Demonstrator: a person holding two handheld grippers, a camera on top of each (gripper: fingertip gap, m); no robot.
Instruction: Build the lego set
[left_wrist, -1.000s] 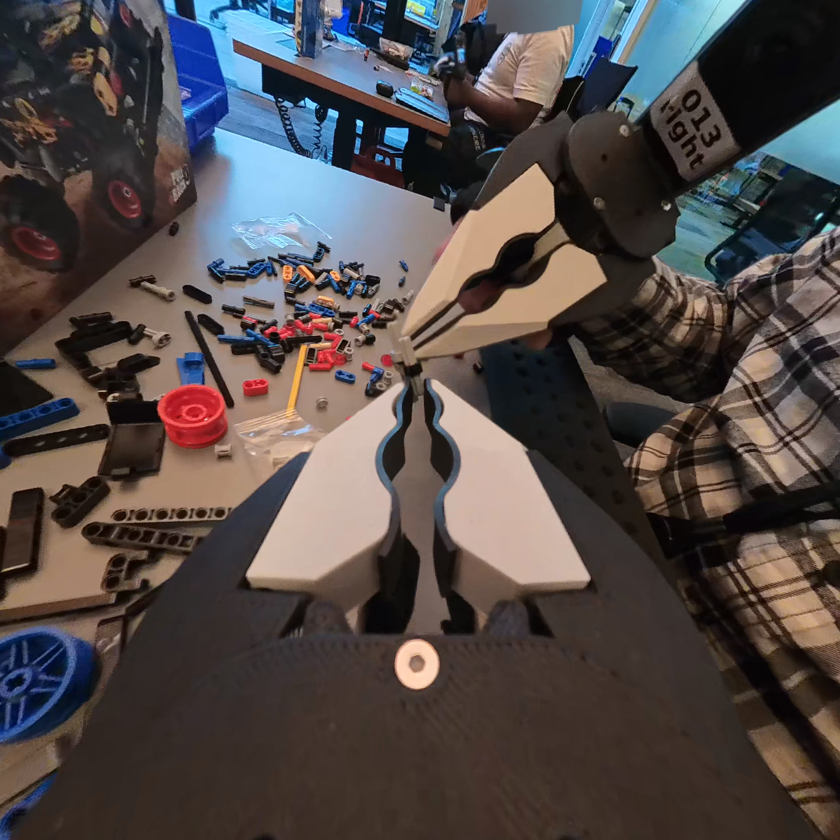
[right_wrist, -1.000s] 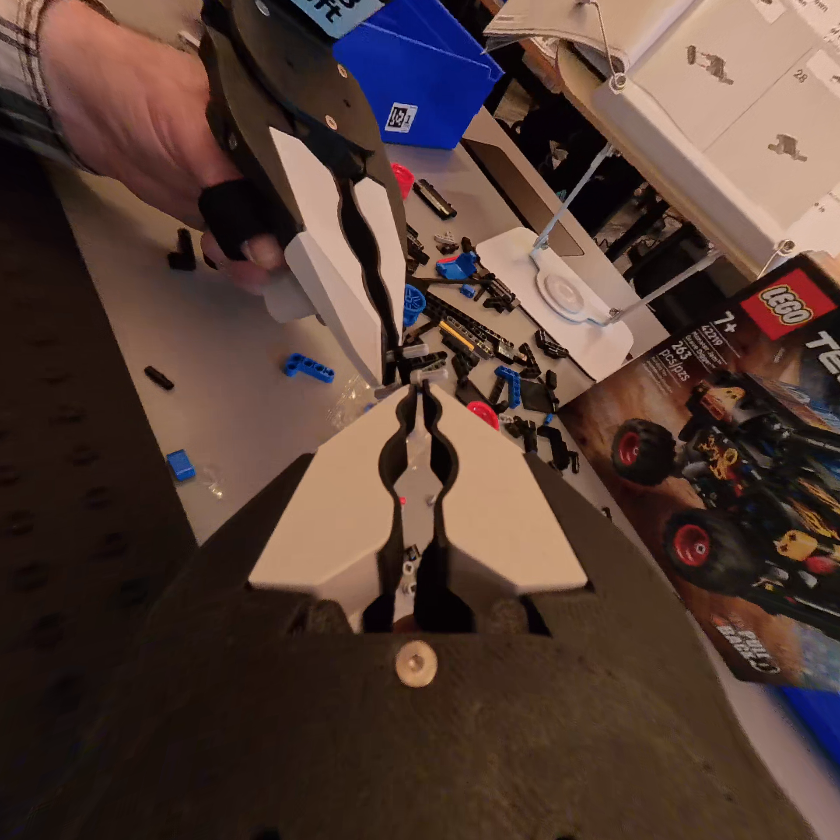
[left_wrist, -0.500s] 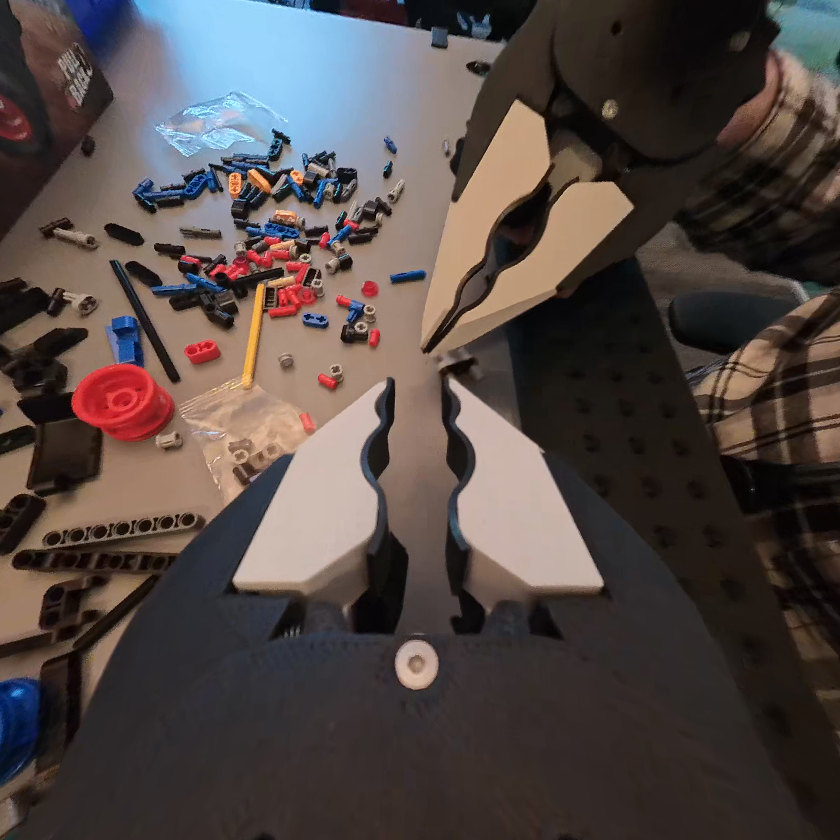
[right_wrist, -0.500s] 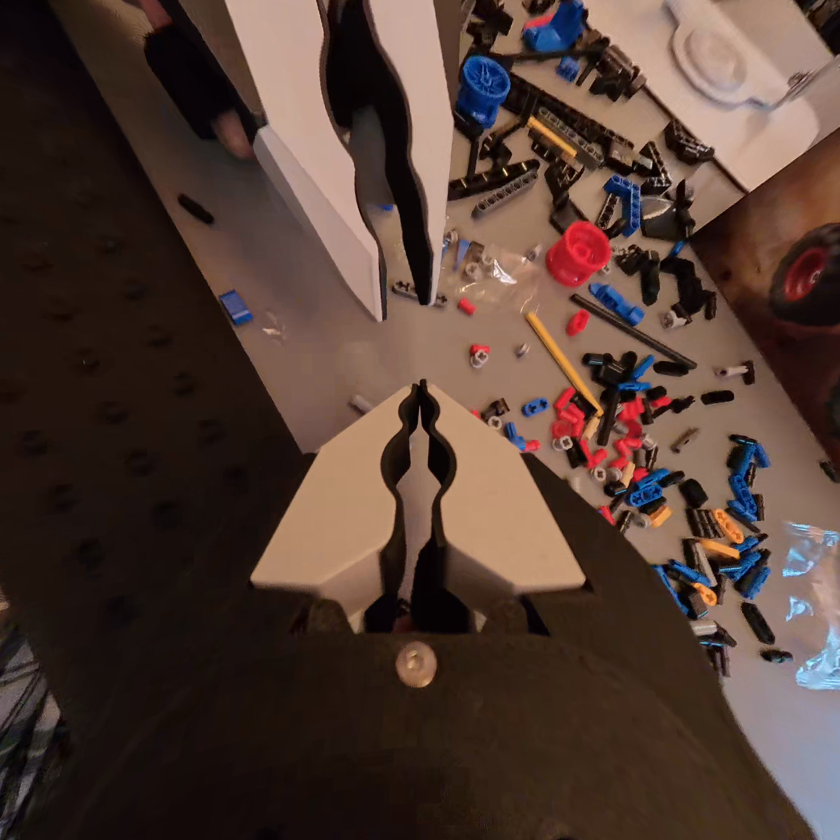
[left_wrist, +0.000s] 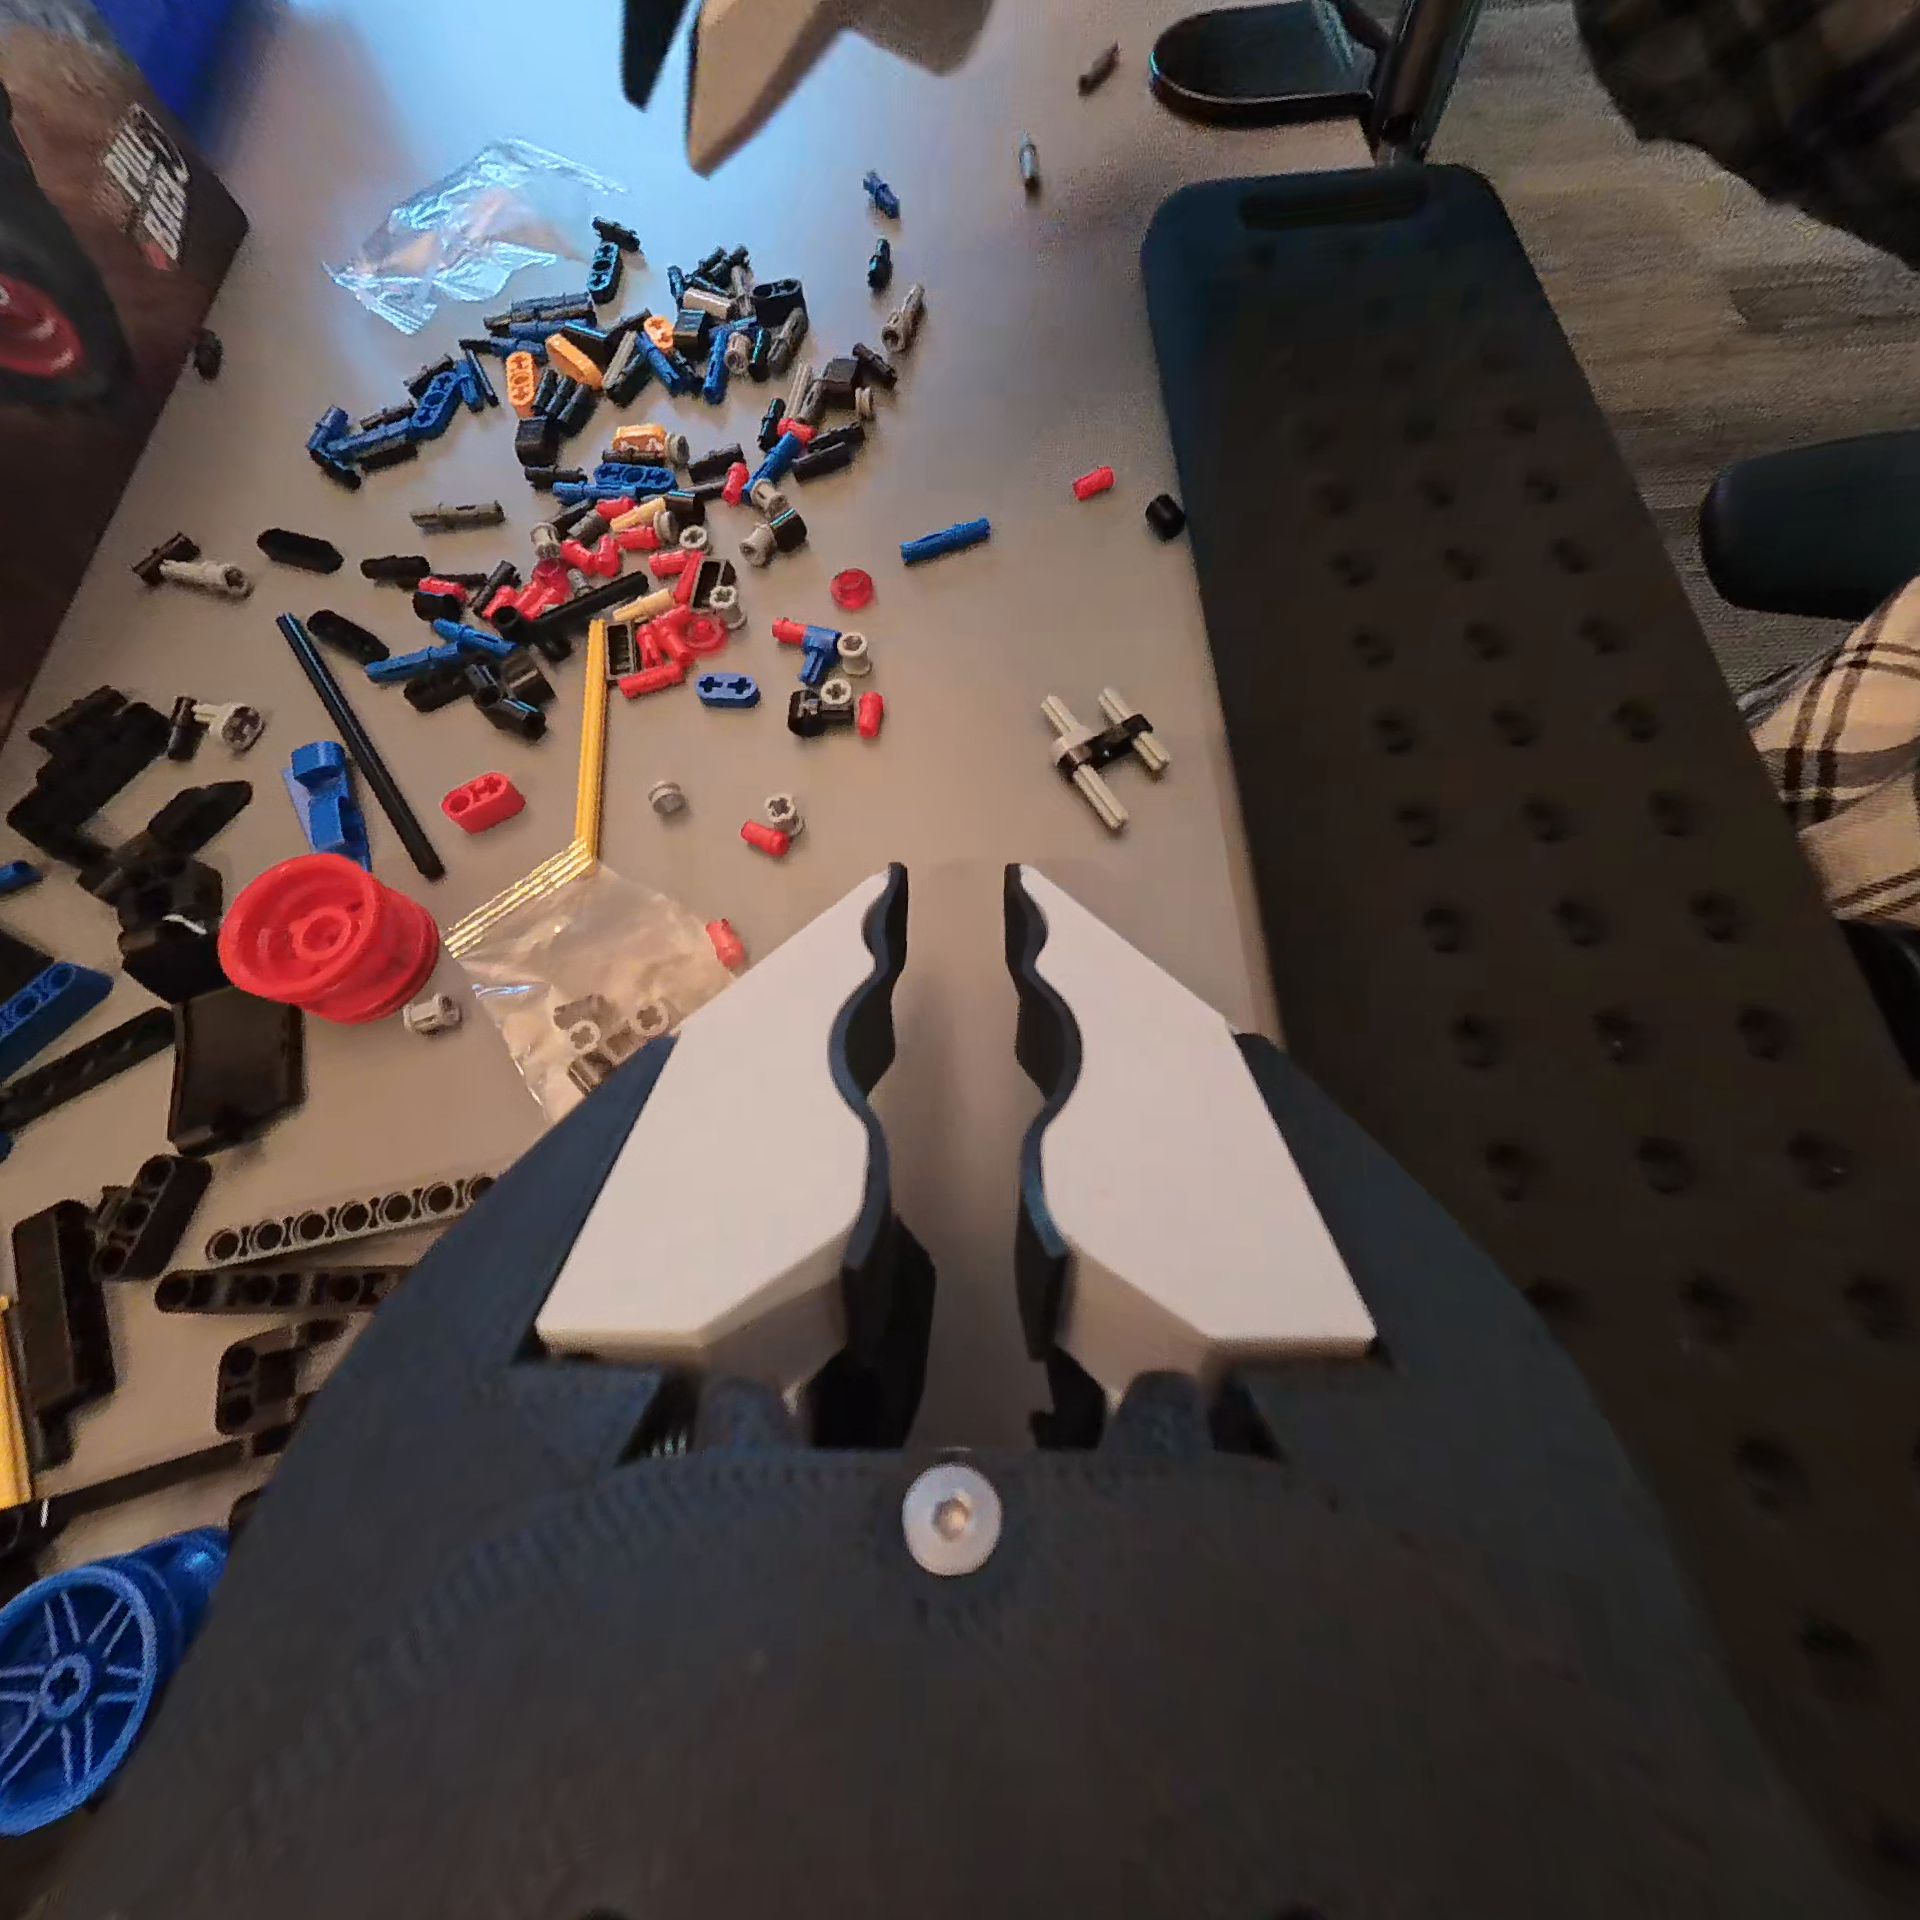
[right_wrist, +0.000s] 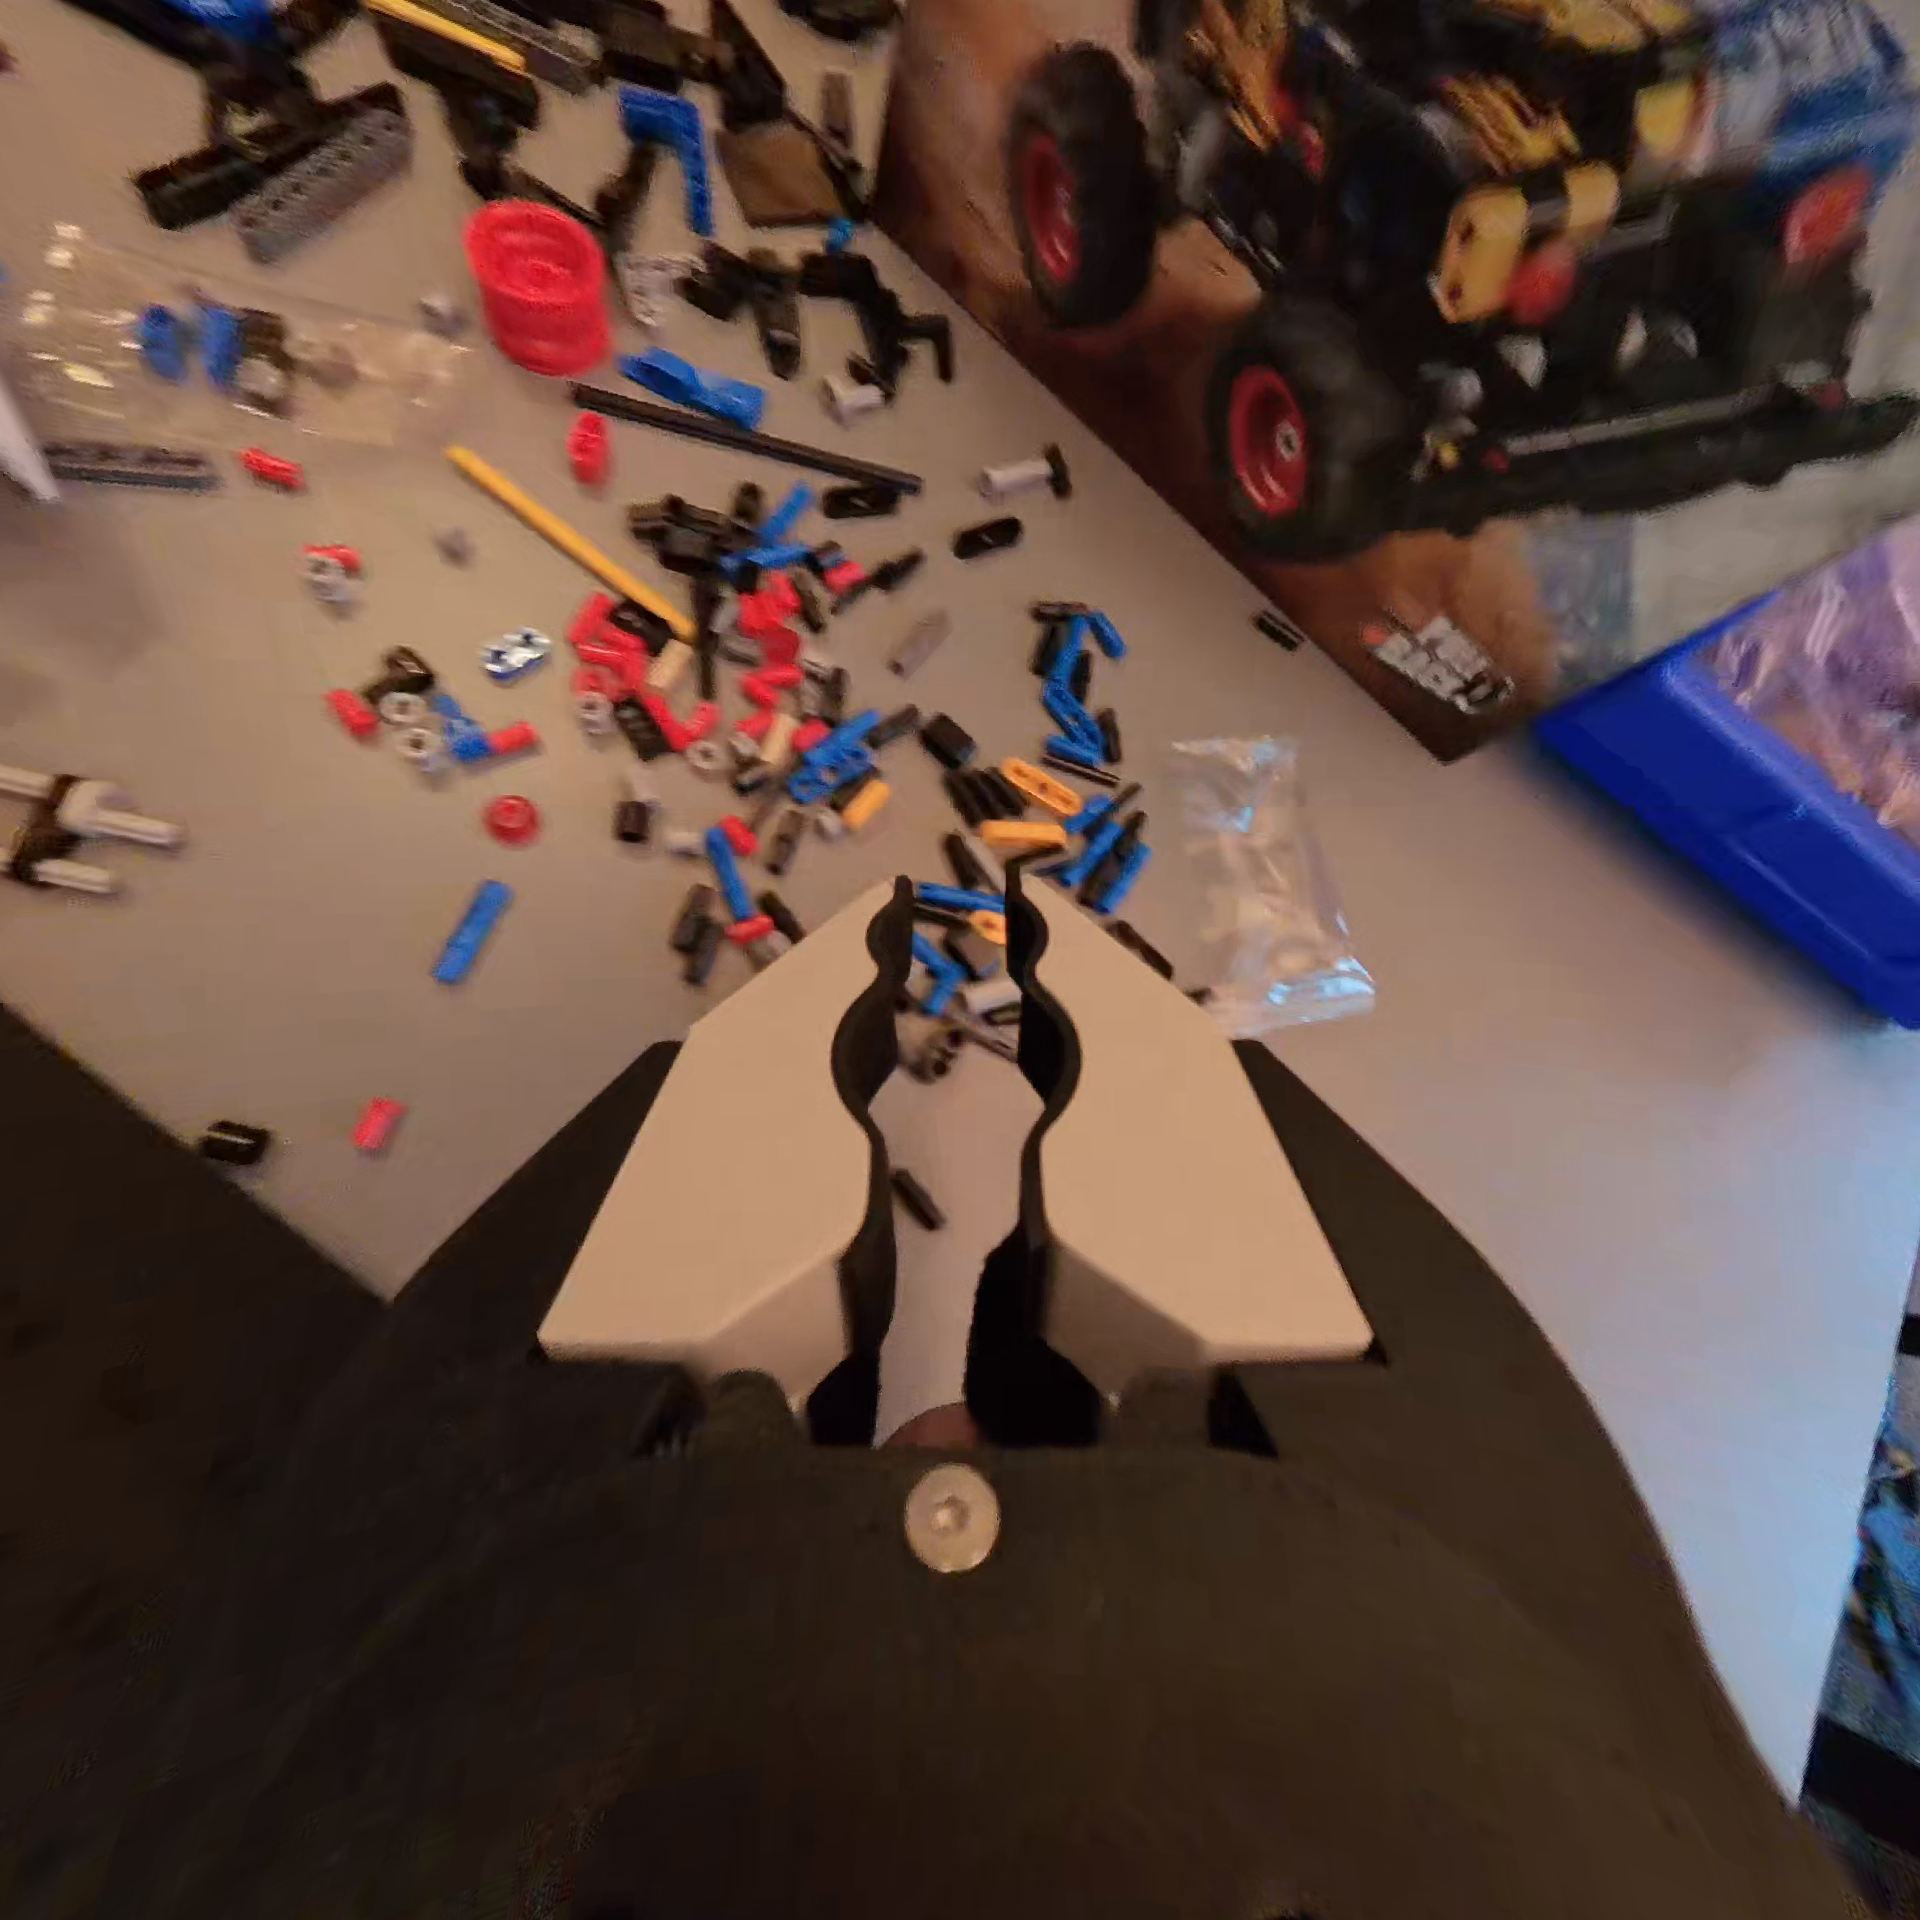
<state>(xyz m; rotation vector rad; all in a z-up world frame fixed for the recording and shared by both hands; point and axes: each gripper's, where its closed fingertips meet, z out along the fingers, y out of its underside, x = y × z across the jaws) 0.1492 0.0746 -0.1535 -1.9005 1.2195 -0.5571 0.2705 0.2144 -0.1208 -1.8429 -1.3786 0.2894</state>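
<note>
Lego sub-assembly (left_wrist: 1107, 756), a short black connector crossed by two grey axles, lies flat on the desk (left_wrist: 997, 343) near its right edge, axles parallel with their long axes running diagonally from near-right to far-left in the left wrist view. Left gripper (left_wrist: 954, 883) hovers just short of it, jaws open and empty. Right gripper (right_wrist: 954, 896), jaws slightly parted and empty, hangs over the loose-parts pile (right_wrist: 790, 717).

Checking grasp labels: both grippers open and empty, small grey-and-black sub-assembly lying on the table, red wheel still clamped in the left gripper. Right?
Not quite: the red wheel is not clamped. It lies on the table, left of the open, empty left gripper, as the left wrist view shows. The rest holds: the right gripper is open and empty, and the grey-and-black sub-assembly lies on the table.
</note>
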